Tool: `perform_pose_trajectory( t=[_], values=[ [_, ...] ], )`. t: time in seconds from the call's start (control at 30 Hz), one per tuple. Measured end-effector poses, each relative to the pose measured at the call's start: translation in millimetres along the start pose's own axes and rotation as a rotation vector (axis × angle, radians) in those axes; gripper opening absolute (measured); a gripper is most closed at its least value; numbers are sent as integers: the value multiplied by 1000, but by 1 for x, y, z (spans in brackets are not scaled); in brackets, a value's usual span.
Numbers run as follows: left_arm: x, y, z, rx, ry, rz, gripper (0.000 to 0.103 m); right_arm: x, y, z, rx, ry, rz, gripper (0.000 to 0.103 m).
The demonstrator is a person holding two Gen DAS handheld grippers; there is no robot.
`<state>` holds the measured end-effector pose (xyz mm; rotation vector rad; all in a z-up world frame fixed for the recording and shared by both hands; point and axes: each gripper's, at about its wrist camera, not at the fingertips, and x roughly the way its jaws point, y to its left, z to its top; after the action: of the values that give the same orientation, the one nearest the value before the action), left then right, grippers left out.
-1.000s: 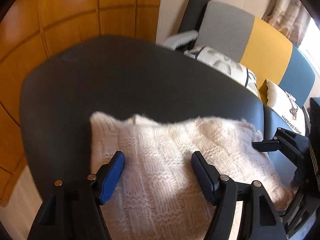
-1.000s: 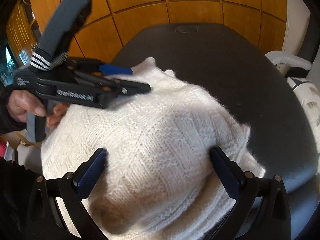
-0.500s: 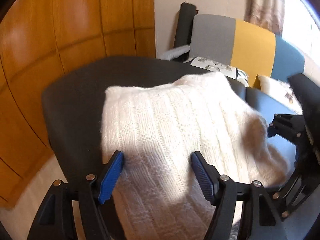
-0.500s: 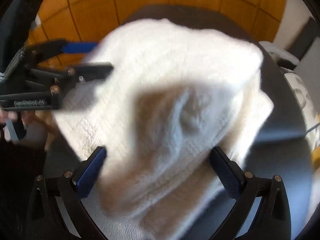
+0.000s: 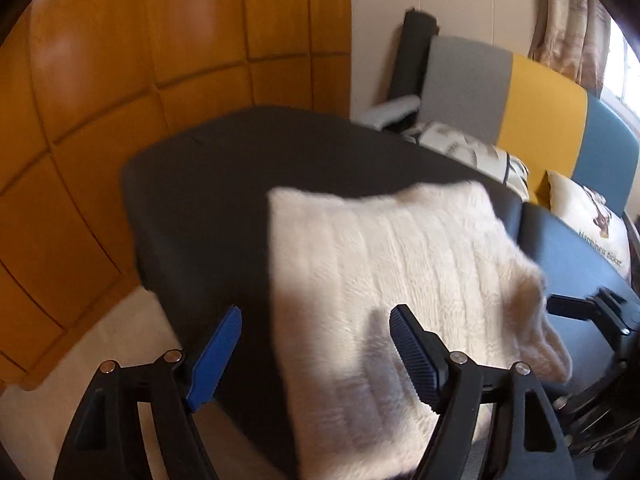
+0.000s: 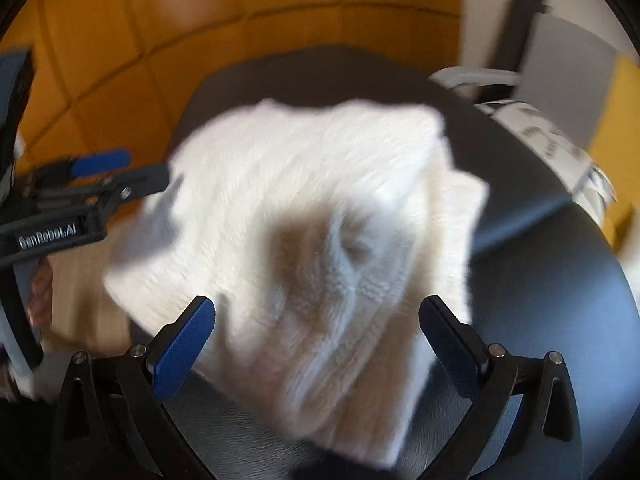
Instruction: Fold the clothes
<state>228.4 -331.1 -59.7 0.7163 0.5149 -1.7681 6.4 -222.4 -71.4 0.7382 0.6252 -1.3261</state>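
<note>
Lying folded on the dark table (image 5: pixel 192 184), white knit sweater (image 5: pixel 392 280), blurred, partly between the wide-spread jaws of left gripper (image 5: pixel 316 354), spanning the gap between the wide jaws of right gripper (image 6: pixel 316 340); neither gripping it.

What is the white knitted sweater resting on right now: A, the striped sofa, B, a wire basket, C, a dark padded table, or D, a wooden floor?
C: in both wrist views the white knitted sweater lies folded on the dark padded table, with the striped sofa standing apart behind it.
</note>
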Motion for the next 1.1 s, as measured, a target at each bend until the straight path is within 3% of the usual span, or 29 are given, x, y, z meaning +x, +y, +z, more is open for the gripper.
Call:
perform_pose_trajectory(
  t=[0.1,0.23,0.3,0.4,0.47,0.63,0.77,0.87,1.0,1.1],
  values=[
    [-29,11,6,-47,-37,-32,78,-38,-1,-8,114,-72,-26,103],
    [-62,21,8,-93,-67,-65,78,-61,29,-6,151,-132,-80,103],
    [-69,25,7,-112,-35,-71,78,-43,58,7,169,-143,-98,103],
    [-78,26,6,-105,-21,-45,69,-23,86,20,194,-166,-105,103],
    [-90,32,1,-110,-46,-47,60,-22,91,22,212,-167,-91,103],
    [-100,42,-5,-85,-54,-100,56,-32,101,21,214,-182,-77,103],
    [-98,39,-2,-12,-6,-57,52,-33,108,31,202,-181,-62,103],
    [-101,43,-3,-51,1,-94,52,-30,117,39,179,-183,-62,103],
    [-109,39,-5,-42,-52,-8,57,-28,121,37,185,-186,-78,103],
    [-107,37,-7,-41,-45,8,58,-30,116,36,186,-176,-121,103]
  ],
)
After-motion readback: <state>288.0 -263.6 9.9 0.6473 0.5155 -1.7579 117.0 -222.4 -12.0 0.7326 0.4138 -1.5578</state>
